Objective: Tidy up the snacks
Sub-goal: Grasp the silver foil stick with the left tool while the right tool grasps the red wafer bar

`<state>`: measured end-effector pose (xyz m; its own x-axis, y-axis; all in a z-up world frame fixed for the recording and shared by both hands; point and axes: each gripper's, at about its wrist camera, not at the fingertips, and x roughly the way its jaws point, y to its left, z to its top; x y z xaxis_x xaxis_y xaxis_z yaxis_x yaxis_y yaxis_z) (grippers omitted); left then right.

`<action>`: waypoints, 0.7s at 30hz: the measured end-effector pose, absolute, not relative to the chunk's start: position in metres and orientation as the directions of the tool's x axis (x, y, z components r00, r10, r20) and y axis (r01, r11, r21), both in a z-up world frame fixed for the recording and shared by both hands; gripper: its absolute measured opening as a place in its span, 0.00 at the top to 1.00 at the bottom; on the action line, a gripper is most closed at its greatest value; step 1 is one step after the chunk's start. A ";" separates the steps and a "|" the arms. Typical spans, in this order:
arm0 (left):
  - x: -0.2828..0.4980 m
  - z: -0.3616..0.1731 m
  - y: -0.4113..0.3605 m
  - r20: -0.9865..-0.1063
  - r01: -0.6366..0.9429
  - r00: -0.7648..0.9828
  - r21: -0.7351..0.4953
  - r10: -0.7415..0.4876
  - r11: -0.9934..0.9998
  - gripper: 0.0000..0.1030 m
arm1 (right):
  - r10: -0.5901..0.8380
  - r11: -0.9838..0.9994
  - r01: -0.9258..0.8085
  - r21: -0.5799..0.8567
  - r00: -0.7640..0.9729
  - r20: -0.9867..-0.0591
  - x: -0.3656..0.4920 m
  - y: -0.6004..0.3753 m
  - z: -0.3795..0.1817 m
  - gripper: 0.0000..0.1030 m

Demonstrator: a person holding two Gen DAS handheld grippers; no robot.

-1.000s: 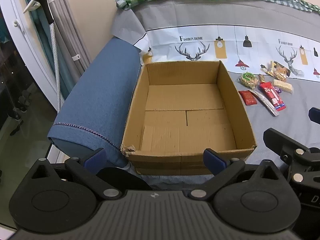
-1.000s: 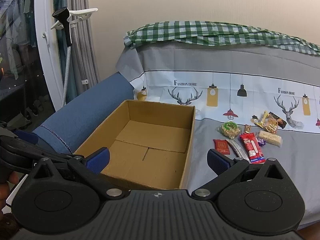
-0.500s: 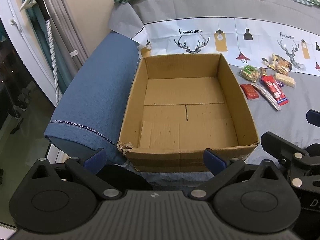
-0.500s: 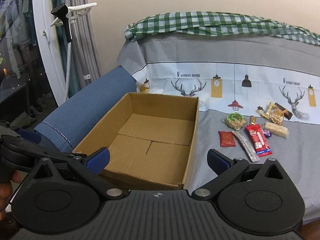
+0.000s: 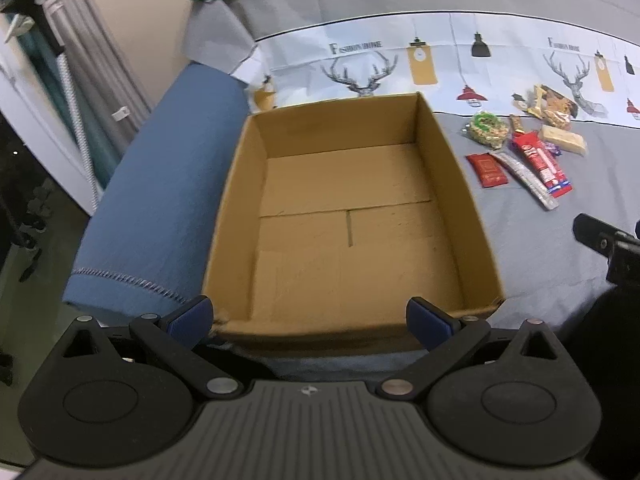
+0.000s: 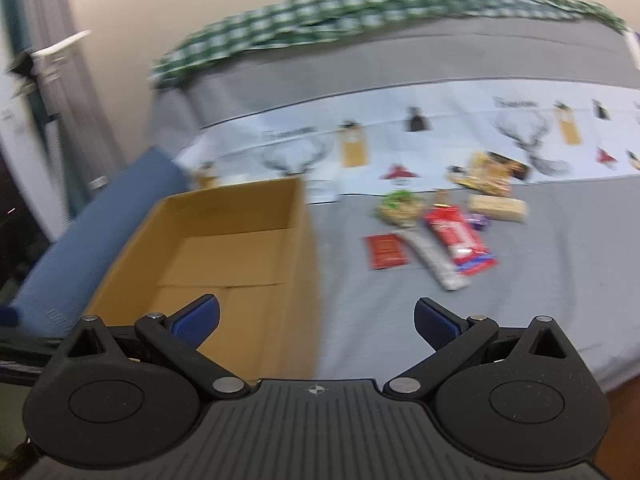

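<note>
The snacks (image 5: 520,148) are seen as a small cluster on the grey bed cover (image 5: 532,240), ahead of and to the right of the left gripper (image 5: 310,320), and ahead of and slightly right of the right gripper (image 6: 316,320). Within the cluster a small red sachet (image 6: 386,252) is laid nearest the box, with a long silver packet (image 6: 434,258) just beside it and a long red bar (image 6: 458,240) touching that packet's far side. Beyond these a round clear bag with a green label (image 6: 400,206), a pale wrapped block (image 6: 498,208) and some yellow and brown wrappers (image 6: 490,172) are seen; a small purple piece (image 6: 478,221) is found between the red bar and the block. The right wrist view is blurred, so finer detail cannot be told.

An open cardboard box (image 5: 240,184) is placed directly ahead of the left jaws, its near wall just past the blue fingertips (image 5: 190,316); nothing is seen inside it. In the right wrist view the box (image 6: 308,264) is ahead of the left fingertip (image 6: 198,318), with the snacks well apart from it to the right.

Both pairs of jaws are spread wide and nothing is held in either. A rolled blue blanket (image 5: 160,200) is laid against the box's left side, and a green checked cloth (image 6: 360,12) is draped along the far end of the bed. Part of the right gripper's black body is seen at the right edge of the left view.
</note>
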<state>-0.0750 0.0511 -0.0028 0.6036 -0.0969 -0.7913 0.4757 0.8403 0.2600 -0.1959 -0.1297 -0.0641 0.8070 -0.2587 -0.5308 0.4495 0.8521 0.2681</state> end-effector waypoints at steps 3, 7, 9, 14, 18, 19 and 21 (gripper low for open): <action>-0.066 -0.002 0.027 -0.800 0.496 0.590 0.256 -0.106 0.830 0.00 | -0.333 0.801 0.544 0.250 0.751 -0.570 -0.196 -0.169 -0.080 0.00; -0.053 -0.002 -0.014 -0.811 0.529 0.572 0.255 -0.119 0.809 0.00 | -0.408 0.734 0.637 0.236 0.691 -0.596 -0.192 -0.226 -0.098 0.00; -0.044 -0.001 -0.035 -0.818 0.537 0.563 0.250 -0.121 0.806 0.00 | -0.439 0.717 0.665 0.207 0.663 -0.607 -0.181 -0.255 -0.111 0.00; -0.020 -0.002 -0.078 -0.827 0.532 0.552 0.253 -0.104 0.808 0.00 | -0.431 0.733 0.668 0.130 0.604 -0.671 -0.122 -0.326 -0.159 0.00; -0.002 -0.008 -0.104 -0.832 0.520 0.551 0.291 -0.056 0.803 0.00 | -0.385 0.758 0.645 0.098 0.563 -0.732 -0.060 -0.371 -0.202 0.00; 0.002 -0.010 -0.109 -0.833 0.520 0.551 0.301 -0.045 0.799 0.00 | -0.369 0.758 0.644 0.102 0.552 -0.747 -0.046 -0.380 -0.213 0.00; 0.010 -0.016 -0.123 -0.836 0.524 0.549 0.321 -0.024 0.789 0.00 | -0.341 0.753 0.649 0.110 0.528 -0.778 -0.020 -0.396 -0.232 0.01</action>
<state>0.0095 -0.1230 -0.0162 0.5486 -0.0245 -0.8357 0.5236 0.7894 0.3206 -0.0204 -0.3963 -0.2324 0.5278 -0.3413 -0.7778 0.6486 0.7532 0.1096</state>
